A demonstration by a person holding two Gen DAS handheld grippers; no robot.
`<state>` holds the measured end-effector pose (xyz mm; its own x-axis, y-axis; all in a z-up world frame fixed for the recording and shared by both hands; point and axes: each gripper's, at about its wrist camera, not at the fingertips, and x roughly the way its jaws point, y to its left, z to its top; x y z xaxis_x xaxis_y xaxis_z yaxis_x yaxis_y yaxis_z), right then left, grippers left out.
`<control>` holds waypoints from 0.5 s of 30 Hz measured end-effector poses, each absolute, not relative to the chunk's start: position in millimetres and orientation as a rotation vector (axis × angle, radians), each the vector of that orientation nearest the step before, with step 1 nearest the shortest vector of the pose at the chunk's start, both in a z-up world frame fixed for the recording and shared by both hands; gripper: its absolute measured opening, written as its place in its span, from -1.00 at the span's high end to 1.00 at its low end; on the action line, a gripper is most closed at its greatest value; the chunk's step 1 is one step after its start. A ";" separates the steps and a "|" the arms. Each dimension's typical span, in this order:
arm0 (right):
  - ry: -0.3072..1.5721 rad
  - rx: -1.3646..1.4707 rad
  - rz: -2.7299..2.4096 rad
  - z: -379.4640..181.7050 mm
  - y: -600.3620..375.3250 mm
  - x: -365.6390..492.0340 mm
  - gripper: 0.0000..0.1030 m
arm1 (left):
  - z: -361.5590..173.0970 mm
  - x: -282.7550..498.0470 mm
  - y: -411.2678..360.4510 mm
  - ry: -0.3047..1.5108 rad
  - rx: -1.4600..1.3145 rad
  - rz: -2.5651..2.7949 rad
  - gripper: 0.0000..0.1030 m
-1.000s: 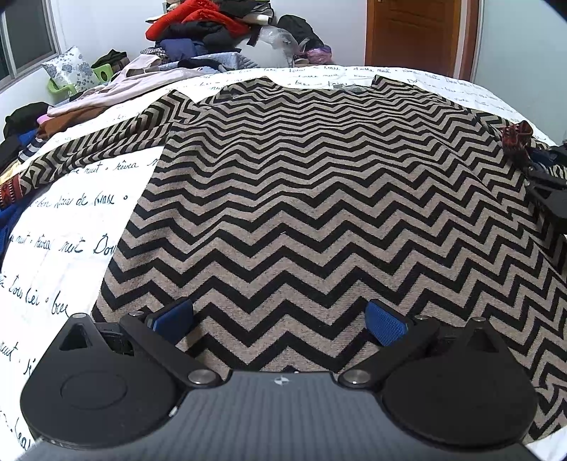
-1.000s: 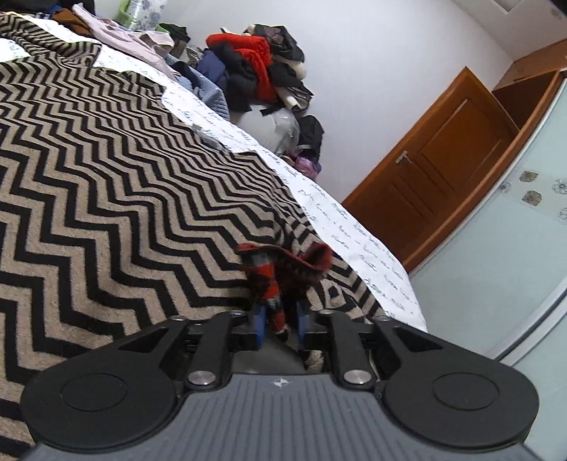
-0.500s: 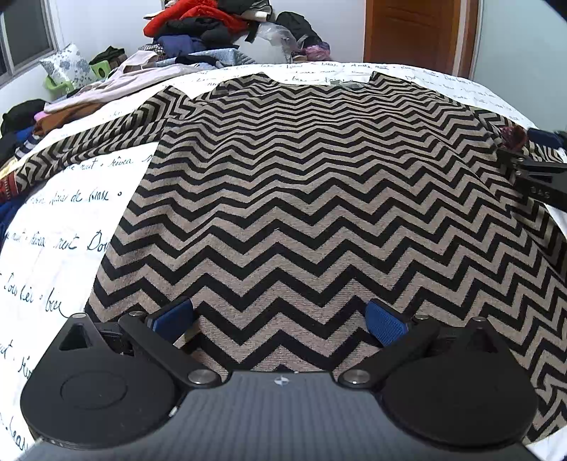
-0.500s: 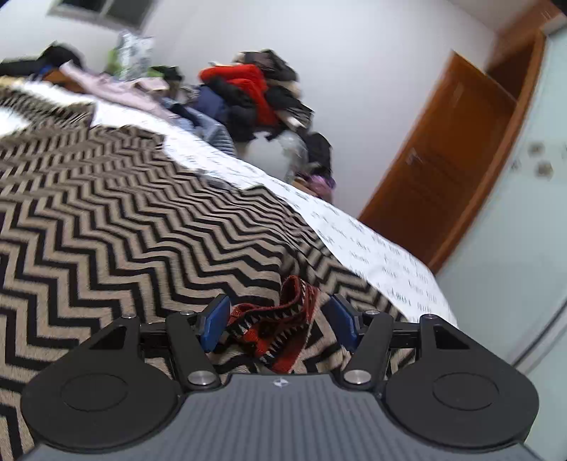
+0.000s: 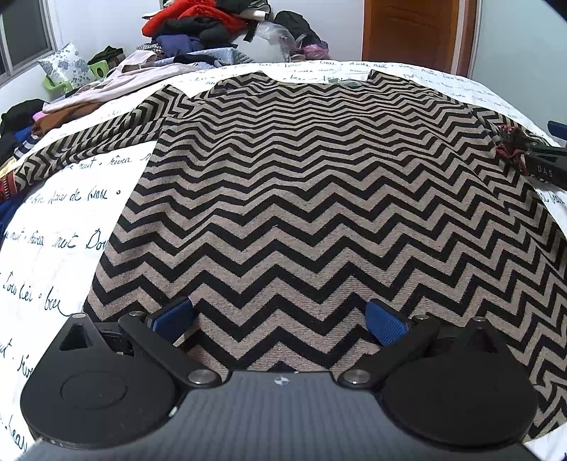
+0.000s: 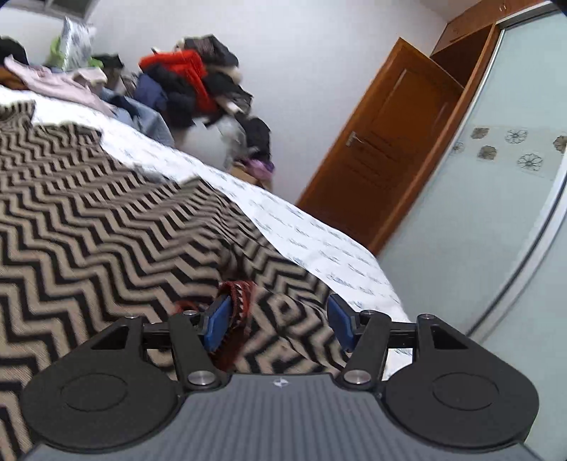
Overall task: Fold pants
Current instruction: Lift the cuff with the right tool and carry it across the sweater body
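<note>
The right gripper [image 6: 276,324] sits low over the near right edge of the garment, its blue pads apart and narrowing slightly; the red-and-black patterned cuff [image 6: 238,294] lies against the inner face of the left pad [image 6: 217,326] but is not pinched, so it reads as released, not grasped. That cuff belongs to the sleeve-like strip folded in along the garment's right side, and its place there suggests it was laid inward to square up the outline. The left gripper [image 5: 280,321] hovers above the near hem with its pads spread wide and nothing between them, angled down at the cloth, probably waiting to take the hem for the next fold. The task's piece, the black-and-tan zigzag garment [image 5: 312,198], is spread flat on the bed [image 5: 63,227] and fills most of it; though the task says pants, it looks more like a knit top, with one long sleeve still stretched out to the left. Behind the bed a pile of clothes [image 5: 212,28] is heaped against the wall, beside a brown door [image 6: 393,149].
</note>
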<state>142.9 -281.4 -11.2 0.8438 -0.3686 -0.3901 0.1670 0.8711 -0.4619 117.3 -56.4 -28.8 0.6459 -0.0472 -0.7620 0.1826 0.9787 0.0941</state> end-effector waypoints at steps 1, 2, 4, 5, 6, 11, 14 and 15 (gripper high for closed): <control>0.494 -0.419 -0.296 -10.6 -284.1 141.2 -0.14 | -29.0 117.3 -56.8 0.859 0.170 -0.132 -1.00; 0.502 -0.415 -0.303 -10.7 -286.2 141.9 -0.14 | -29.3 117.5 -57.1 0.860 0.171 -0.132 -1.00; 0.533 -0.430 -0.305 -11.2 -287.0 144.3 -0.14 | -29.6 118.1 -57.4 0.863 0.171 -0.133 -1.00; 0.538 -0.432 -0.292 -10.9 -286.7 144.2 -0.16 | -29.5 118.1 -57.4 0.862 0.171 -0.134 -1.00; 0.560 -0.444 -0.279 -12.4 -285.6 146.0 -0.16 | -29.6 118.3 -57.4 0.862 0.170 -0.134 -1.00; 0.618 -0.477 -0.258 -29.6 -283.9 165.0 -0.16 | -27.0 122.9 -61.6 0.859 0.179 -0.145 -1.00; 0.495 -0.387 -0.245 -24.7 -287.1 170.8 -0.18 | -24.1 124.6 -64.6 0.850 0.184 -0.151 -1.00; 0.407 -0.318 -0.229 -17.5 -290.9 167.6 -0.30 | -23.4 124.6 -64.5 0.848 0.184 -0.152 -1.00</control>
